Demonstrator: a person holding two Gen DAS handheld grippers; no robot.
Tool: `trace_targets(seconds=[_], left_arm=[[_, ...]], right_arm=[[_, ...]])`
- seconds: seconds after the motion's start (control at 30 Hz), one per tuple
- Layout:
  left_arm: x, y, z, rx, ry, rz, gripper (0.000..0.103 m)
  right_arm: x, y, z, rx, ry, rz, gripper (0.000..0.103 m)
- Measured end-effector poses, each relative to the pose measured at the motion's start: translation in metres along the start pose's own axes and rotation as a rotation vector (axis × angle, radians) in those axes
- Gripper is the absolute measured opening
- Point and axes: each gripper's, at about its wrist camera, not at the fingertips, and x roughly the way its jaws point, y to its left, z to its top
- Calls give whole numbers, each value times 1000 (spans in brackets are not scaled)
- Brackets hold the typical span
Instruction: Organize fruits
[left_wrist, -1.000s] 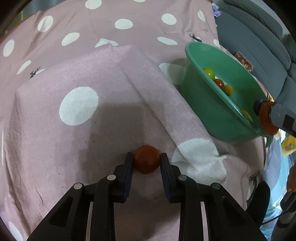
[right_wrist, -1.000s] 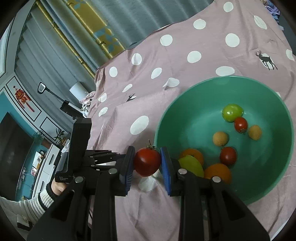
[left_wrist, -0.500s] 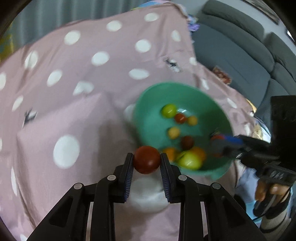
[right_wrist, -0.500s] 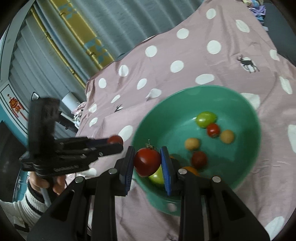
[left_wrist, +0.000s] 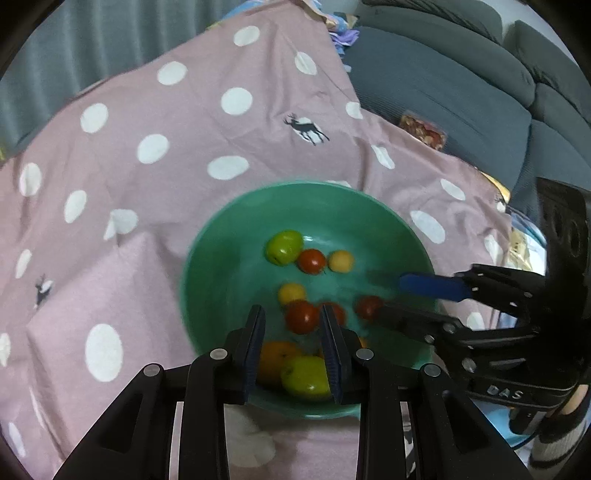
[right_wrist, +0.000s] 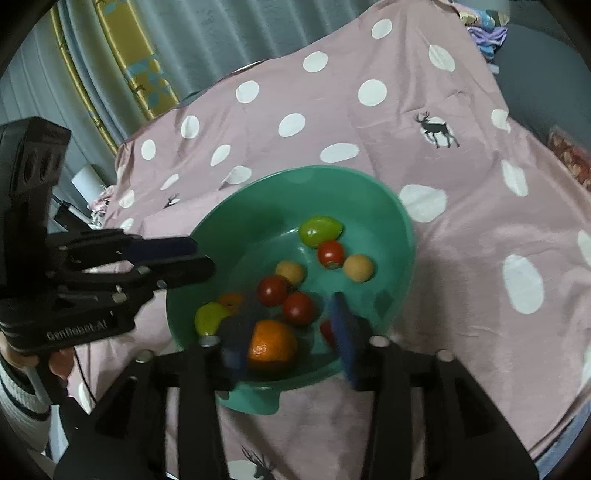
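A green bowl (left_wrist: 207, 258) (right_wrist: 399, 236) on the pink dotted cloth holds several fruits: red tomatoes, an orange (right_wrist: 271, 345), green and yellow fruits. My left gripper (left_wrist: 293, 350) is open above the bowl's near side; a red tomato (left_wrist: 301, 315) lies in the bowl seen between its fingers. My right gripper (right_wrist: 288, 339) is open over the bowl, fingers either side of the orange below. It also shows in the left wrist view (left_wrist: 417, 299), with a red tomato (left_wrist: 367, 306) by its tip.
The pink cloth with white dots (left_wrist: 147, 147) covers the surface around the bowl. A grey sofa (left_wrist: 461, 85) stands at the far right. Curtains (right_wrist: 129, 55) hang behind at the left.
Both grippers opened and let go of their red tomatoes, which now lie in the bowl. Both grippers moved over the bowl.
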Motion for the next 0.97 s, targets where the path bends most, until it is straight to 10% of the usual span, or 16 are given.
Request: trace_targets(seconds=[0.1,0.17,0.5,0.97], left_arm=[[-9,5,1,-25,-13,46,81],[-19,9,0,-40,-35,72,95],[-60,11,2,-102,-74,-4,102],[-75,2,5,-99,-80,91,102]], right_arm=[[-12,4,3,-27,-20,-35,73],[-20,8,5,-53,-24,-56,83],[-52,32,14,-168,-21,-64,91],[-71,43,14,-181,-46,-47,91]])
